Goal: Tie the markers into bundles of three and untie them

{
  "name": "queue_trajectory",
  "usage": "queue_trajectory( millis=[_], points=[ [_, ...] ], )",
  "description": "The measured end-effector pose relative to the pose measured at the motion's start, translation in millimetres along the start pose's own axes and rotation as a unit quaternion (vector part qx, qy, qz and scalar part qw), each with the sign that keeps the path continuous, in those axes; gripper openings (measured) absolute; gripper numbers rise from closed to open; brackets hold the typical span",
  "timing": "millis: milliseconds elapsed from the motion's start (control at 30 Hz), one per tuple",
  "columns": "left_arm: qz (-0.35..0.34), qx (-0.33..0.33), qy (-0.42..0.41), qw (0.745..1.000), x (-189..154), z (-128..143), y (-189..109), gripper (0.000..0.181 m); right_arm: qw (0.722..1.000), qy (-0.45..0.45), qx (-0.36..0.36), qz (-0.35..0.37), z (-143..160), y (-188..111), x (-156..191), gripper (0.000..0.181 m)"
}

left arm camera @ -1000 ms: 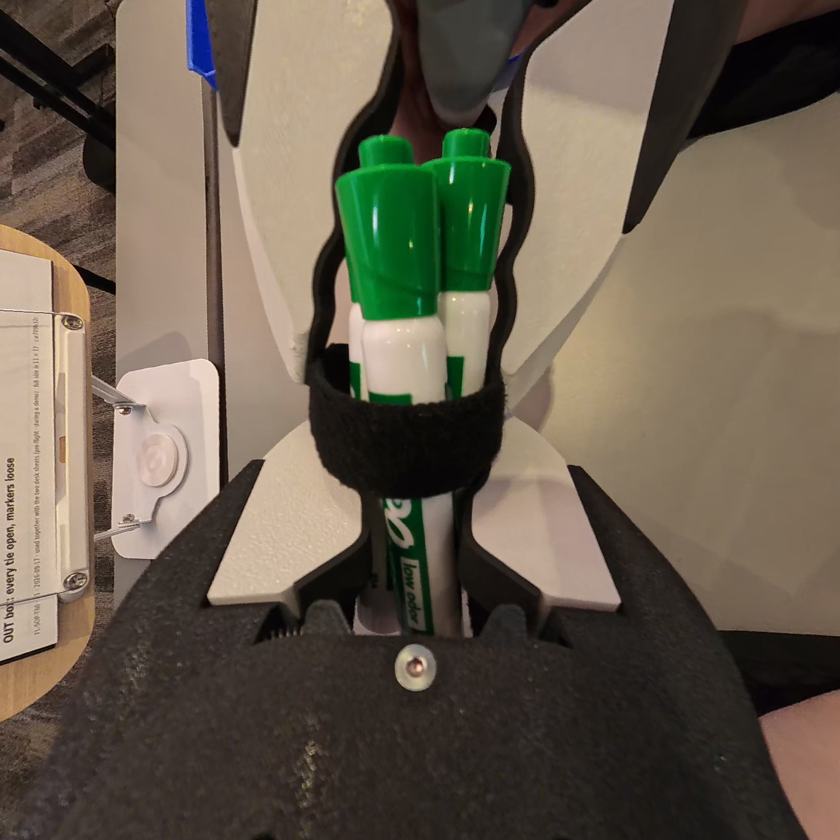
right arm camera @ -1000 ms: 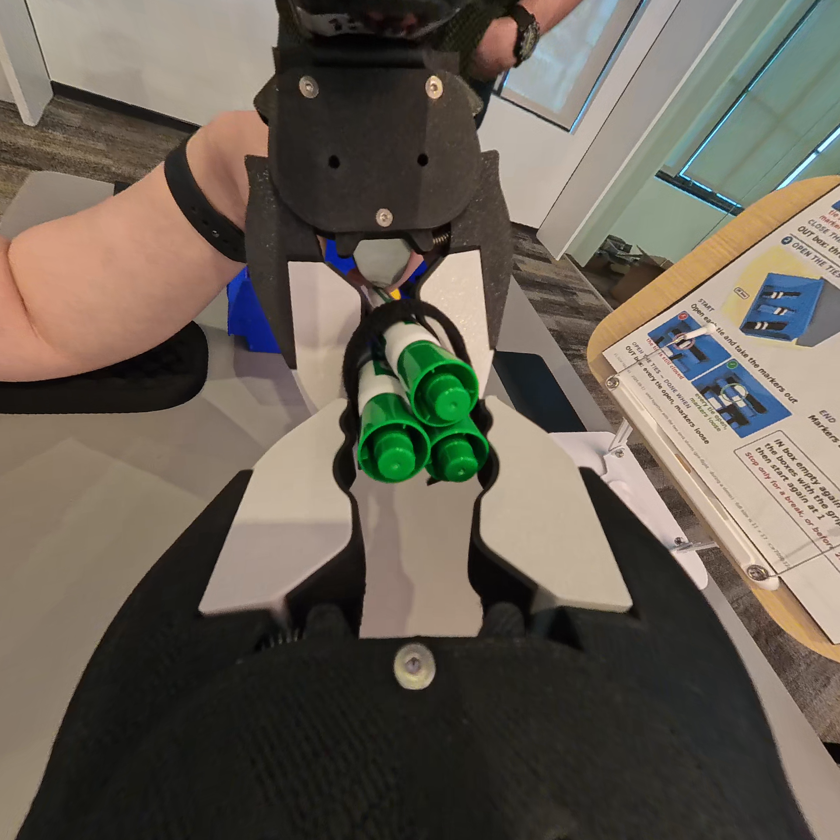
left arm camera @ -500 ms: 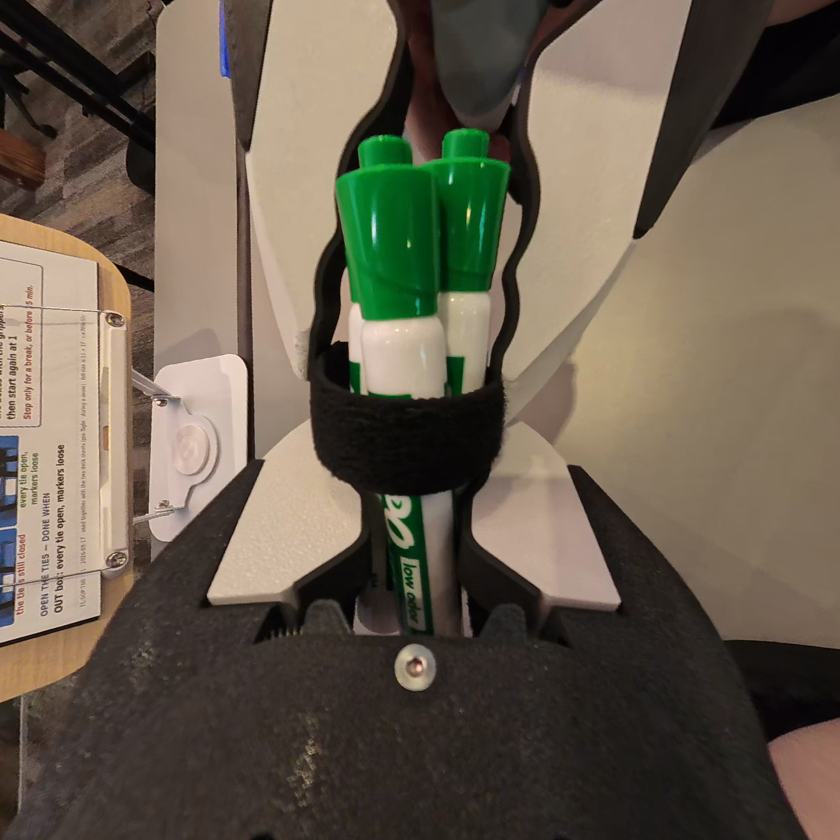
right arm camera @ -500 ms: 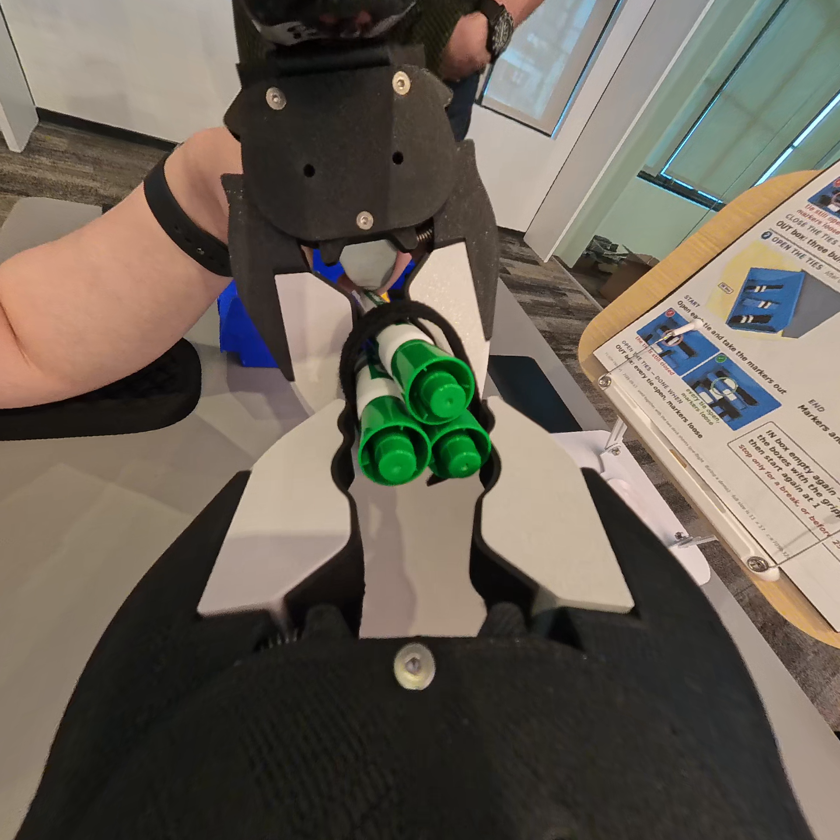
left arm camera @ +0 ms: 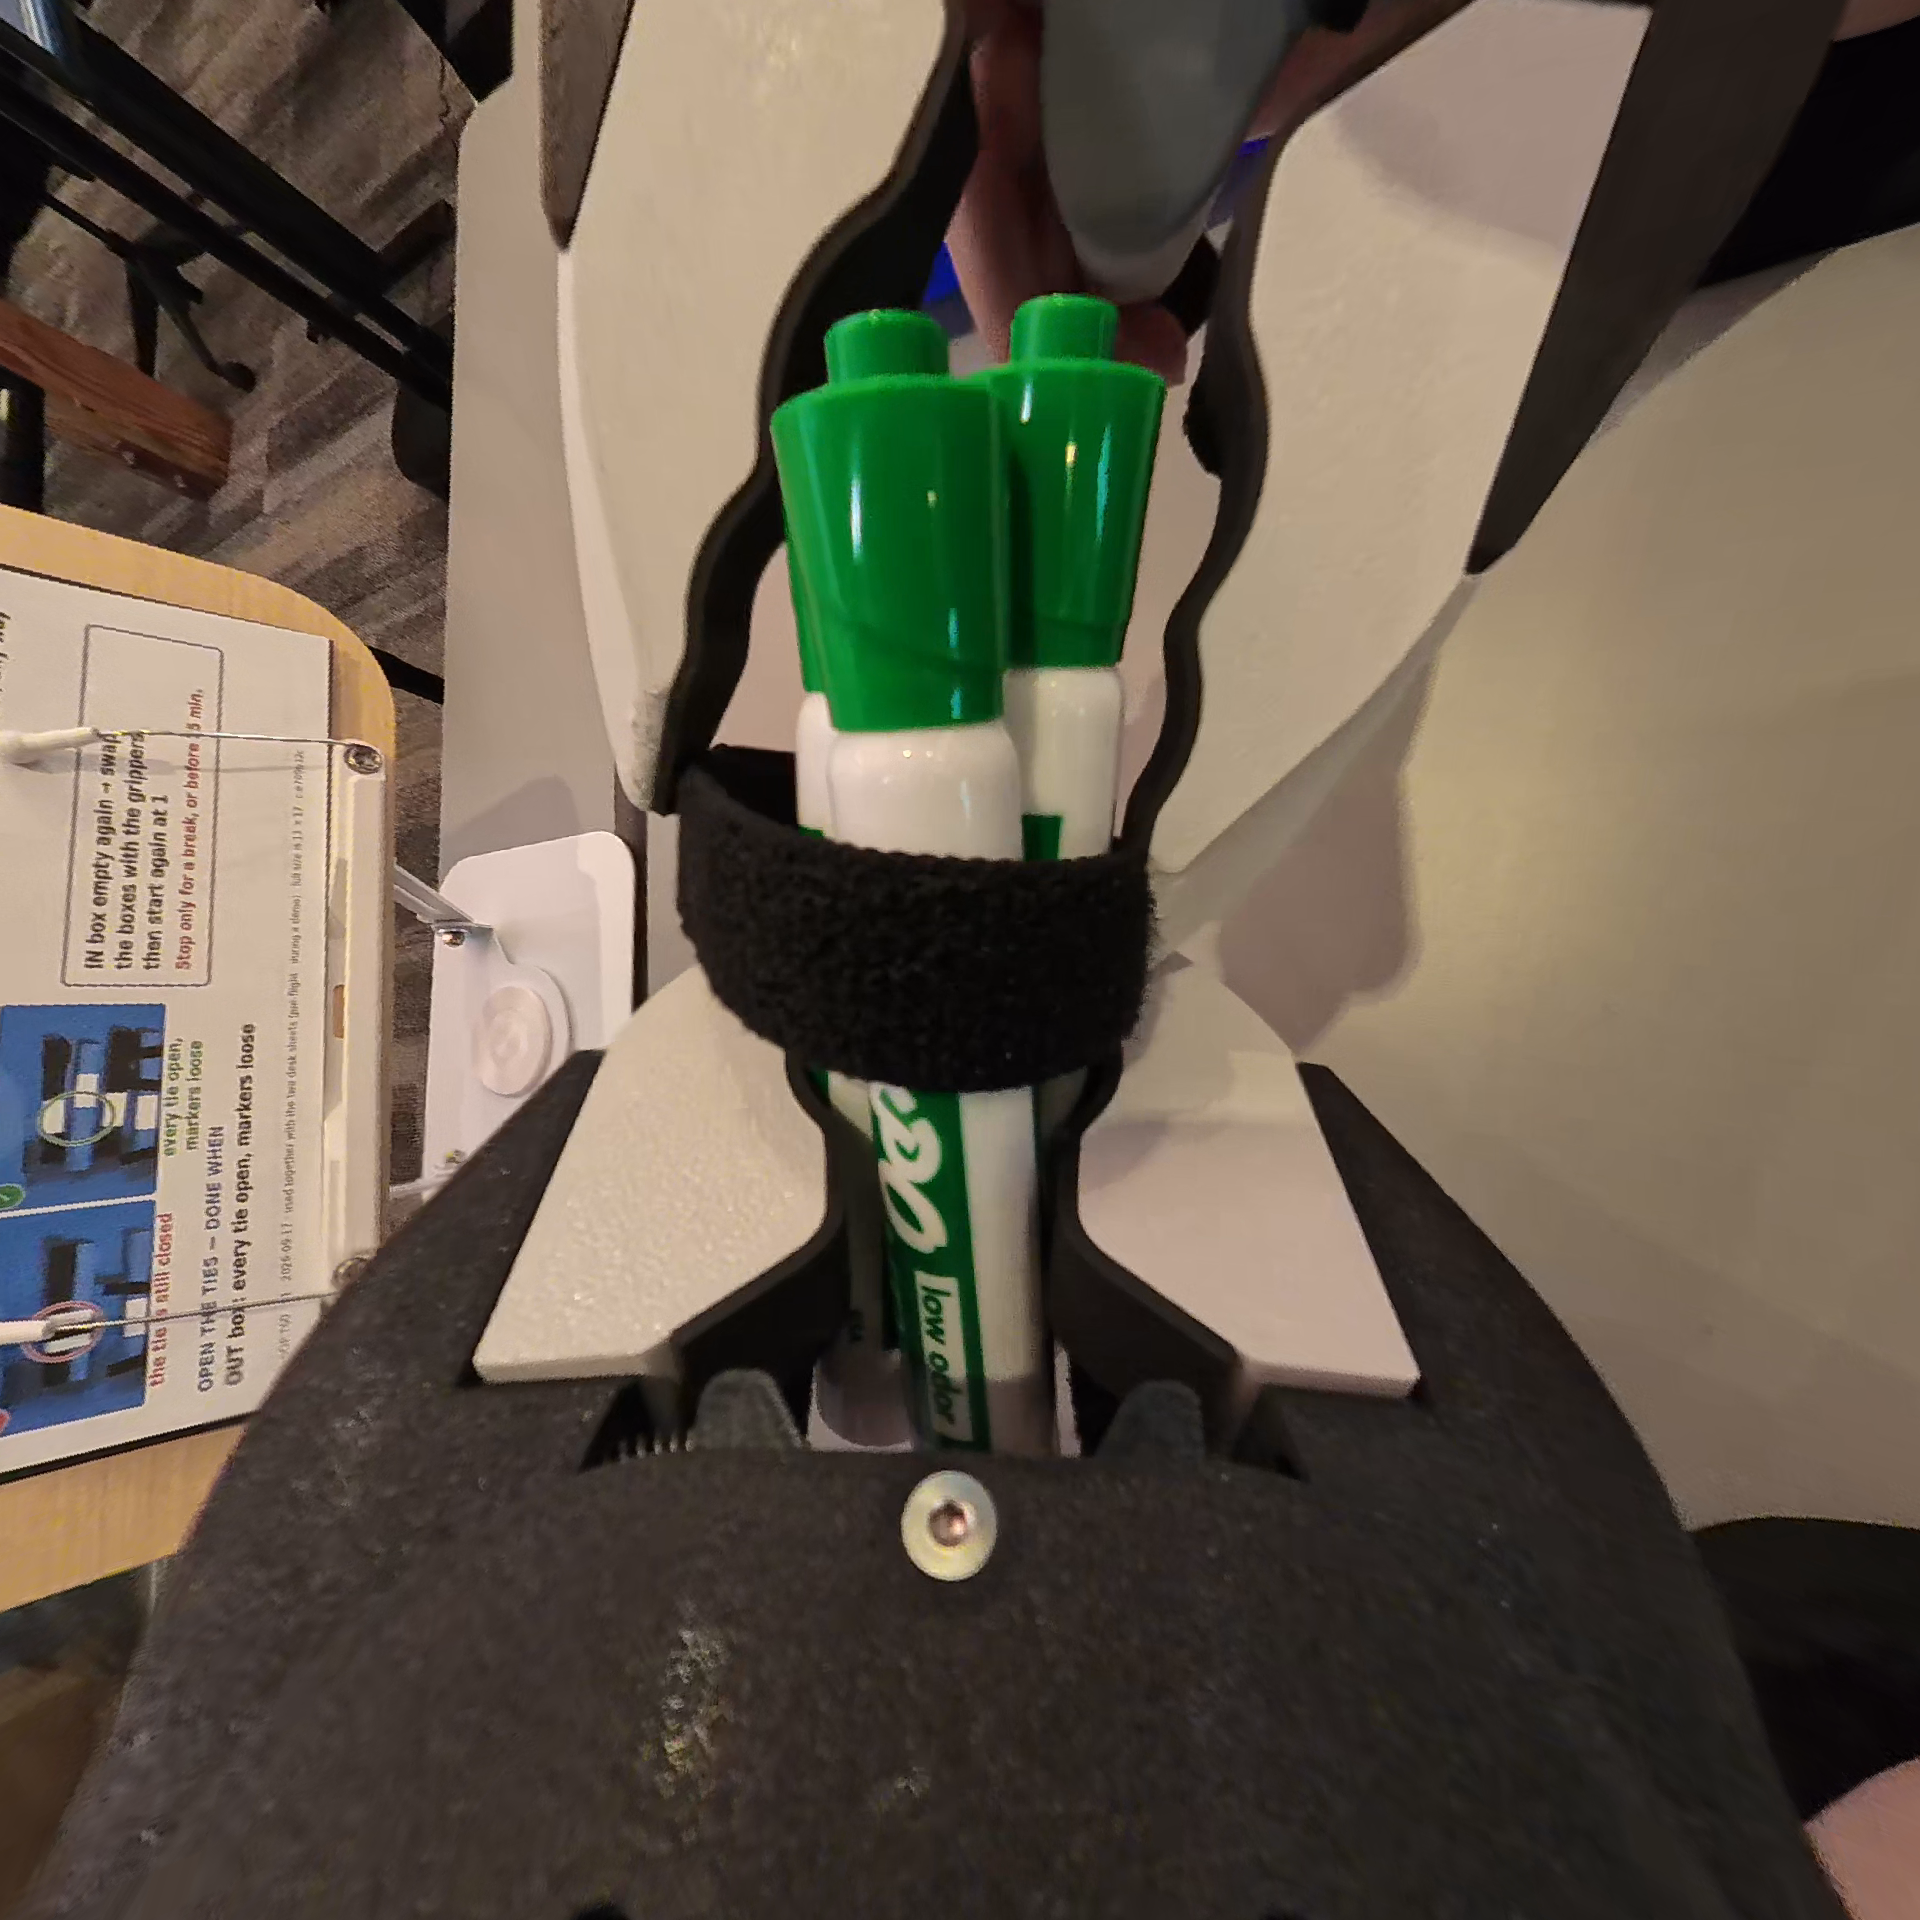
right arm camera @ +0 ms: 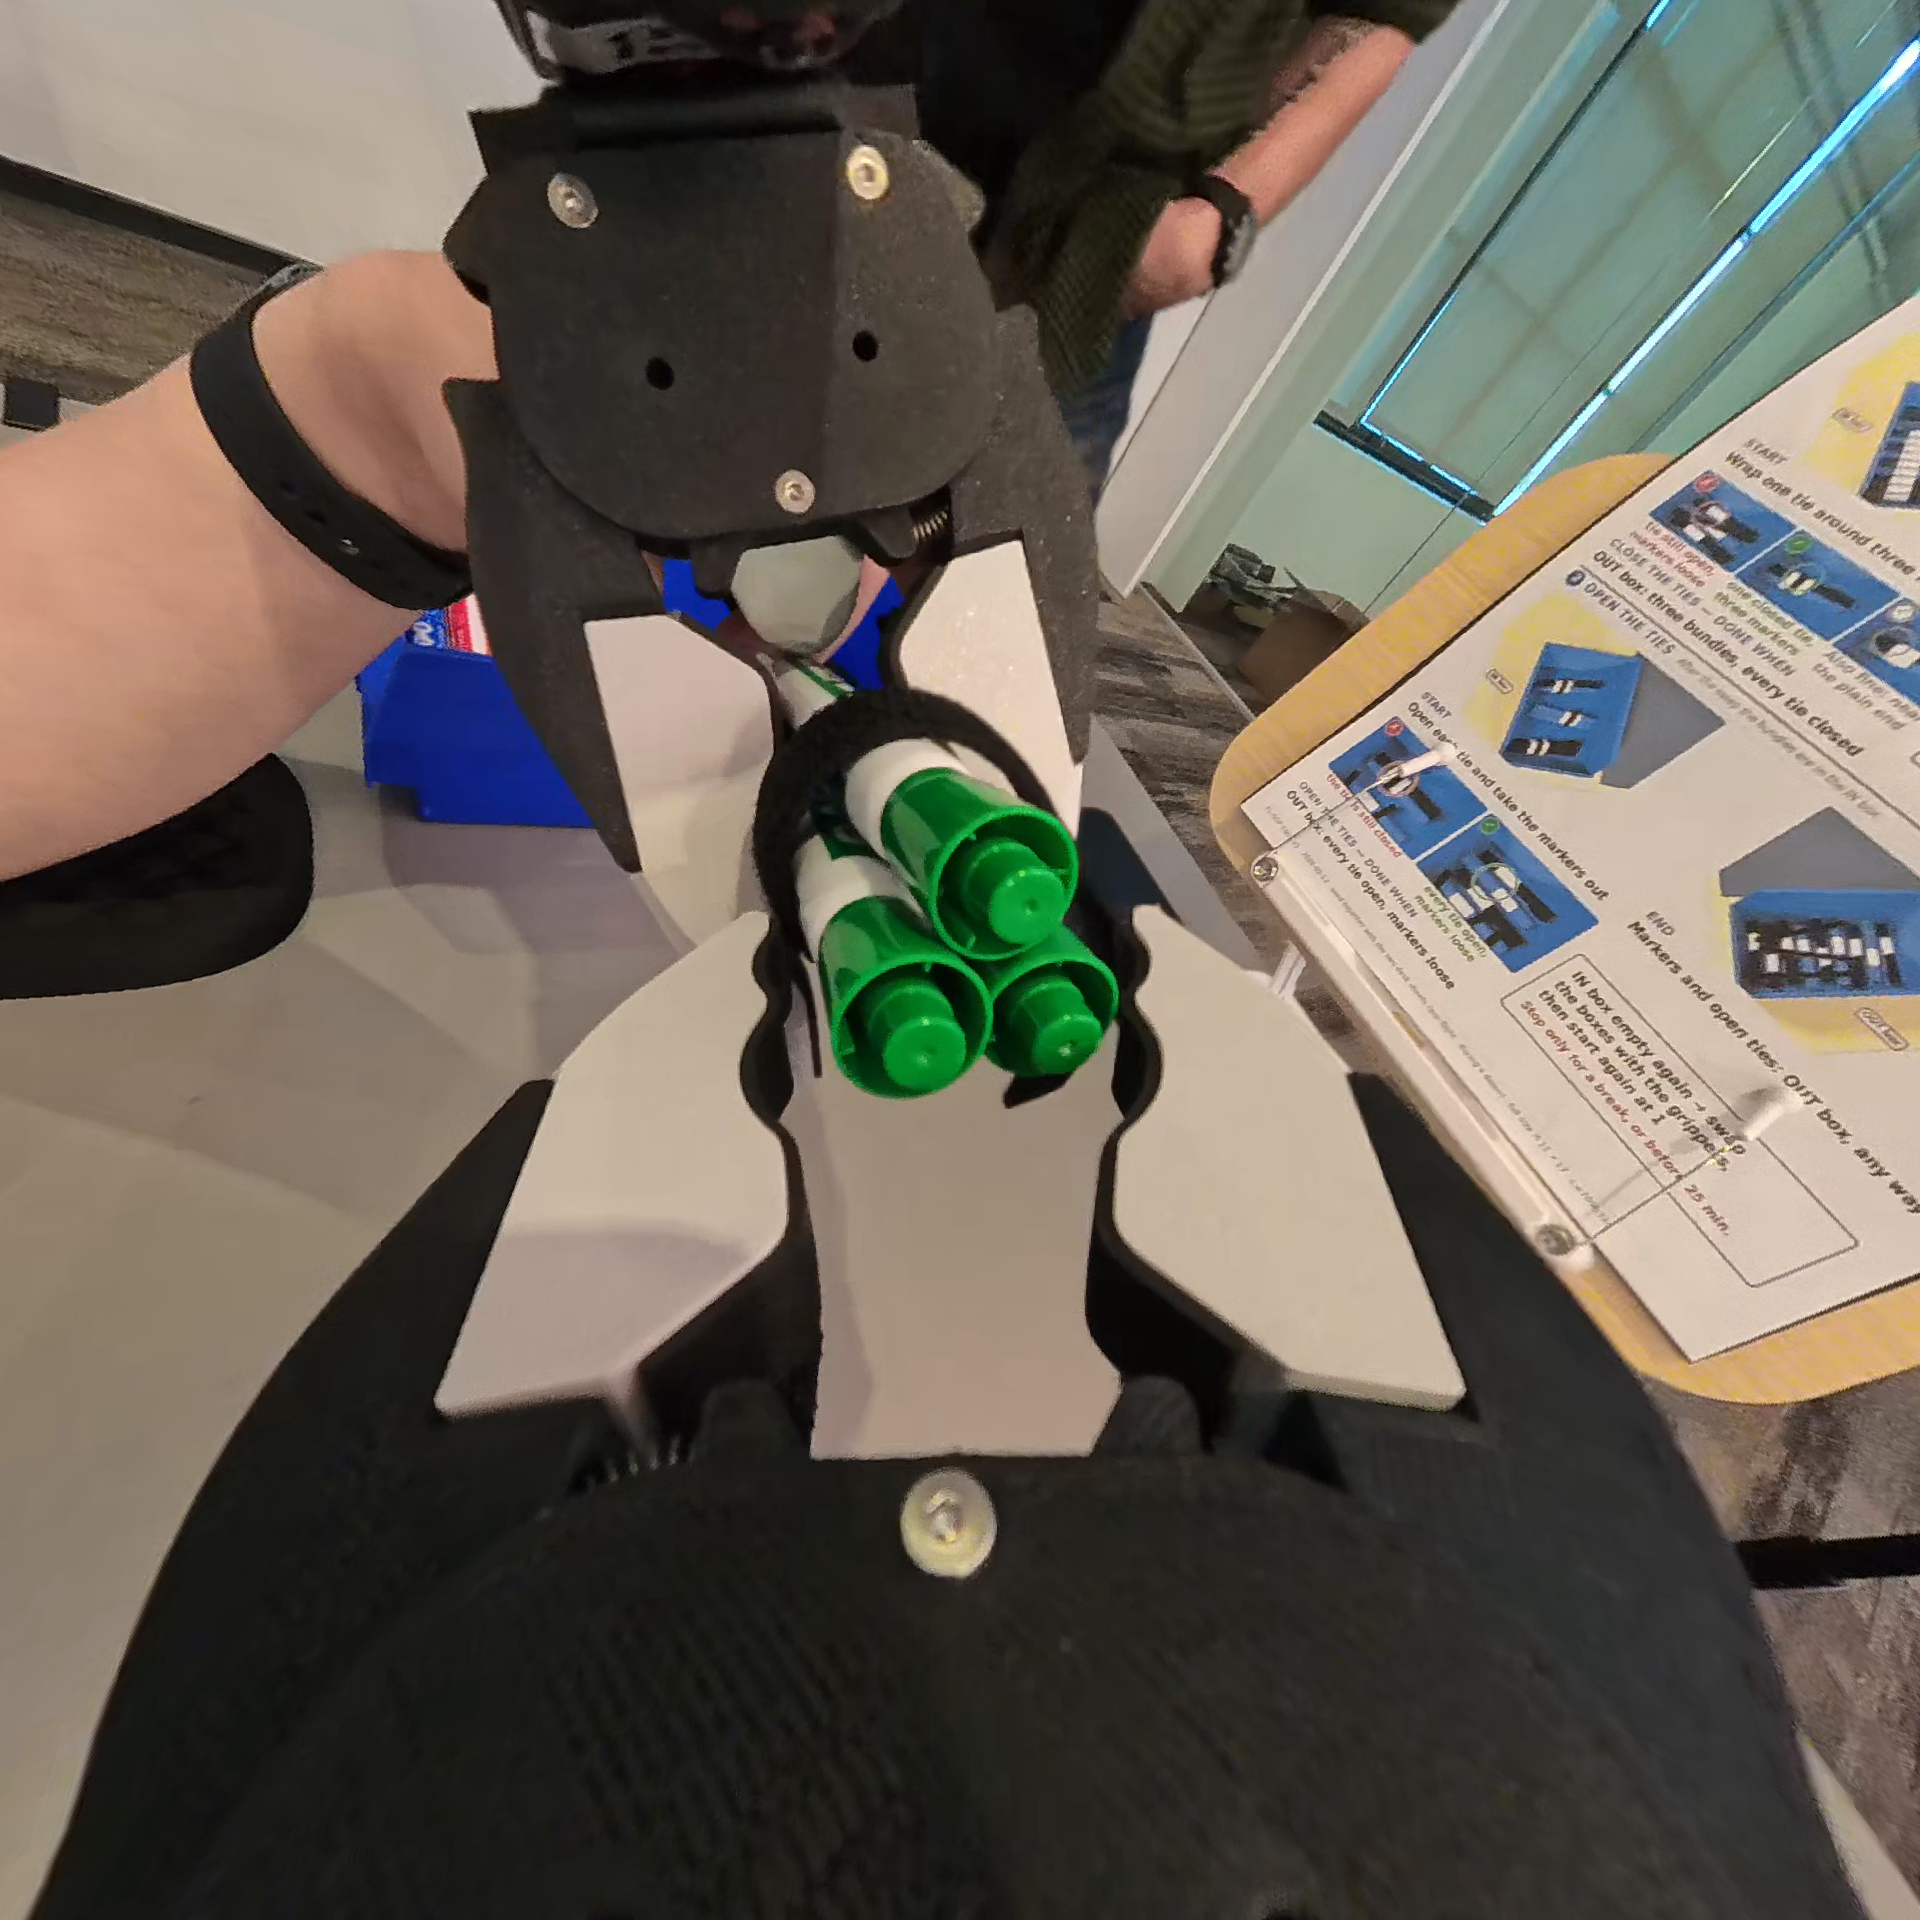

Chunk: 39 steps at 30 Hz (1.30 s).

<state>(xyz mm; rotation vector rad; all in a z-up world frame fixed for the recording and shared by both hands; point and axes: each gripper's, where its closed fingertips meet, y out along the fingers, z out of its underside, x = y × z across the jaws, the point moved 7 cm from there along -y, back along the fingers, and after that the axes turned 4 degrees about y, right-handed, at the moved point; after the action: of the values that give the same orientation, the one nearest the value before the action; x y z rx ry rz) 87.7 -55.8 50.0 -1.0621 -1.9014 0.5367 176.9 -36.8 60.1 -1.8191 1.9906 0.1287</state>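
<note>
Three green-capped white markers [left arm camera: 914,582] are bundled by a black hook-and-loop tie [left arm camera: 914,956] around their barrels. My left gripper [left arm camera: 914,987] is shut on the barrels just behind the tie. My right gripper [left arm camera: 904,810] faces it from the far side, its fingers flank the caps, and its tips rest against the tie on both sides. In the right wrist view the caps [right arm camera: 977,883] point at the camera between my right gripper's [right arm camera: 951,935] fingers. The tie [right arm camera: 790,821] loops behind the caps. The left gripper [right arm camera: 904,831] holds the far end.
An instruction sheet on a wooden board [right arm camera: 1610,935] stands to the right, also at the left in the left wrist view [left arm camera: 156,935], beside a white stand base [left arm camera: 530,935]. A blue bin [right arm camera: 457,748] sits on the grey table [right arm camera: 208,1143]. Another person [right arm camera: 1143,208] stands behind. Only a small space, under 4 cm, lies between the two pairs of fingers.
Both grippers have moved and turned together with the bundle. The instruction sheet has come further into both views. The hold on the markers looks the same.
</note>
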Motion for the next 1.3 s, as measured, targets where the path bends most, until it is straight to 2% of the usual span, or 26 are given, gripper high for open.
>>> queue_trajectory(
  millis=[733,1000,1300],
  points=[
    [-0.002,0.001,-0.001,1.000,-0.5,-2.4,0.9,0.042,1.000,0.002,0.029,-0.006,0.2,-3.8,0.5,0.058],
    [-0.008,-0.005,-0.005,1.000,1.0,-2.3,-2.1,0.041,1.000,0.008,0.014,0.005,-1.3,-6.0,-3.4,0.050],
    [-0.010,-0.009,0.000,1.000,0.9,-2.9,-3.0,0.040,1.000,-0.004,0.013,0.003,-1.8,-7.9,-4.2,0.053]
  ],
)
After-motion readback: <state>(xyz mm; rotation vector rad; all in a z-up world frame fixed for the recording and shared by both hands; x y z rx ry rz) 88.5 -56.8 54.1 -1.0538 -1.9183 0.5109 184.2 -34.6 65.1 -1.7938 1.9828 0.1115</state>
